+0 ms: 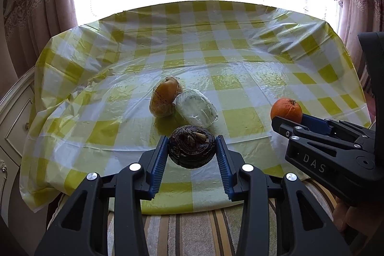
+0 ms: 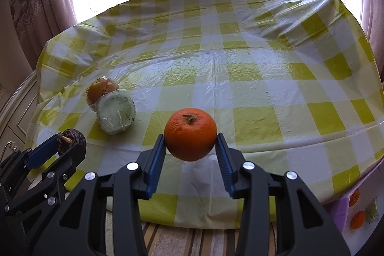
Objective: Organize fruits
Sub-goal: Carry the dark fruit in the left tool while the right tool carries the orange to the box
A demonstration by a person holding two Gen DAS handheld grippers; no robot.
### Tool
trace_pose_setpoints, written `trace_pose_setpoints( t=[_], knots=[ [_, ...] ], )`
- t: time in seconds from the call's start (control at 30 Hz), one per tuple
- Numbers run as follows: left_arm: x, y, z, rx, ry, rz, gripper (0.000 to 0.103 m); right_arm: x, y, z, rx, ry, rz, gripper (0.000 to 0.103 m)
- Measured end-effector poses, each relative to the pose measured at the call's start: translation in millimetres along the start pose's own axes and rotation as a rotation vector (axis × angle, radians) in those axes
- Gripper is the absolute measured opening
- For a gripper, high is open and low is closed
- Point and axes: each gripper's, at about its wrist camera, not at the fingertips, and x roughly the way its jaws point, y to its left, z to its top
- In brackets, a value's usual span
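Observation:
My left gripper (image 1: 192,148) is shut on a dark purple wrinkled fruit (image 1: 191,147), held above the near edge of the table (image 1: 240,59). The same fruit (image 2: 72,140) shows at the left of the right wrist view. My right gripper (image 2: 190,143) is shut on an orange (image 2: 190,133), also lifted off the cloth; the orange (image 1: 286,110) appears at the right of the left wrist view. On the yellow checked cloth lie a brown fruit in plastic wrap (image 1: 165,96) and a pale green wrapped fruit (image 1: 196,108), touching each other.
A window with patterned curtains (image 1: 36,4) stands behind the table. A white cabinet (image 1: 12,116) is at the left. A striped cushion (image 1: 192,232) lies below the table edge. A box with more oranges (image 2: 357,210) sits low at the right.

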Motion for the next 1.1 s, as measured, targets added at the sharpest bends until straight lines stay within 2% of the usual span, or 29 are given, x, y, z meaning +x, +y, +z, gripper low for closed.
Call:
trace_pose_setpoints(
  t=[0.37, 0.83, 1.1],
  knots=[
    [-9.6, -21.2, 0.5, 0.037, -0.01, -0.019, 0.038, -26.0, -24.1, -14.6, 0.012, -0.003, -0.003, 0.043],
    [-18.5, -62.7, -0.7, 0.083, -0.005, -0.119, 0.038, -59.5, -69.0, -32.5, 0.044, -0.006, -0.072, 0.043],
    [-20.4, -101.1, -2.2, 0.133, 0.004, -0.195, 0.038, -82.5, -100.9, -36.7, 0.072, -0.02, -0.11, 0.043]
  ],
)
